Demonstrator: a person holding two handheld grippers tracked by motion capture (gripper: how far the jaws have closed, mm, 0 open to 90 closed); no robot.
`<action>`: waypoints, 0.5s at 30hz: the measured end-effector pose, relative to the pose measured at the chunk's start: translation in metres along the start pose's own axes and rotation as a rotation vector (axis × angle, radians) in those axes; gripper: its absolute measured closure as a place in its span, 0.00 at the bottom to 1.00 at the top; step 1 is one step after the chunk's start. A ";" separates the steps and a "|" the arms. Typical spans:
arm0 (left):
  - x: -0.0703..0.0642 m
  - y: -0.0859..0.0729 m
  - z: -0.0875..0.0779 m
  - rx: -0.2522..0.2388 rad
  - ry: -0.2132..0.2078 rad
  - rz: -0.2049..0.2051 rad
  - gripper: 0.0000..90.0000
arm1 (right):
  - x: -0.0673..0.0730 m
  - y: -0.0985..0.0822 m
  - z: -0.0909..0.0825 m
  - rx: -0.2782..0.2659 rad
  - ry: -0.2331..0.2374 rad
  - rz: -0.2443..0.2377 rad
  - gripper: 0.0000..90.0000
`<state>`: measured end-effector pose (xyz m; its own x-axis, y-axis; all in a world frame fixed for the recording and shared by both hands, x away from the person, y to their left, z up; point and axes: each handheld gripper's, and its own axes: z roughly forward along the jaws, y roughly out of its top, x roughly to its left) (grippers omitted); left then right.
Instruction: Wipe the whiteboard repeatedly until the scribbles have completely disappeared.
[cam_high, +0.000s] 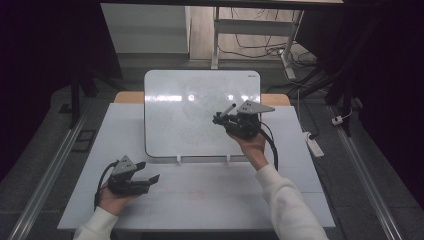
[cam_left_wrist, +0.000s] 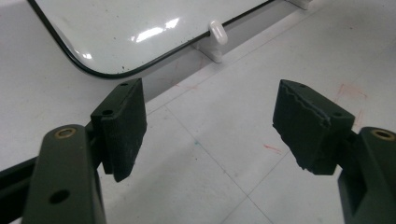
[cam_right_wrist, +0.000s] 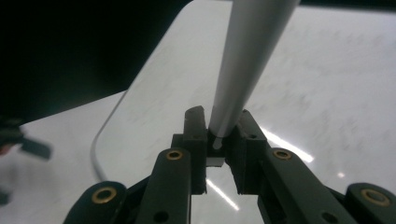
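Marker (cam_right_wrist: 250, 56) sits pinched by its end in the right gripper (cam_high: 219, 119), over the whiteboard (cam_high: 170, 115) toward three o'clock; such a thin grip risks it pivoting or slipping on contact. Left gripper (cam_high: 150, 172) gapes empty.

The left tool (cam_high: 150, 174) rested near the tabletop's (cam_high: 210, 200) front-left corner, cradled in an upturned hand, its jaws spread wide and empty. The right tool (cam_high: 219, 119) hovered toward the tabletop's far edge, jaws clamped shut, forearm extended.

No legible text; small mark at whiteboard (cam_high: 202, 112) top right corner too small to read.
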<state>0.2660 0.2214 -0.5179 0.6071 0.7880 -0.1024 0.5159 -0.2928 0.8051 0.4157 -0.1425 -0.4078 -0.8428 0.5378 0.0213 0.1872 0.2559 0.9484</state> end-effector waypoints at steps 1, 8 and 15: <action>0.000 0.000 -0.001 -0.003 0.004 -0.001 0.30 | 0.006 -0.004 -0.004 0.013 0.013 -0.001 0.86; 0.002 0.000 -0.002 -0.018 0.024 -0.007 0.30 | 0.026 -0.024 -0.019 0.044 0.084 0.018 0.86; 0.005 -0.001 -0.008 -0.058 0.047 -0.021 0.30 | 0.040 -0.044 -0.021 0.088 0.152 0.035 0.86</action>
<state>0.2637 0.2295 -0.5149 0.5668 0.8186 -0.0930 0.4911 -0.2451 0.8359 0.3634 -0.1491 -0.4423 -0.9004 0.4214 0.1081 0.2558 0.3118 0.9151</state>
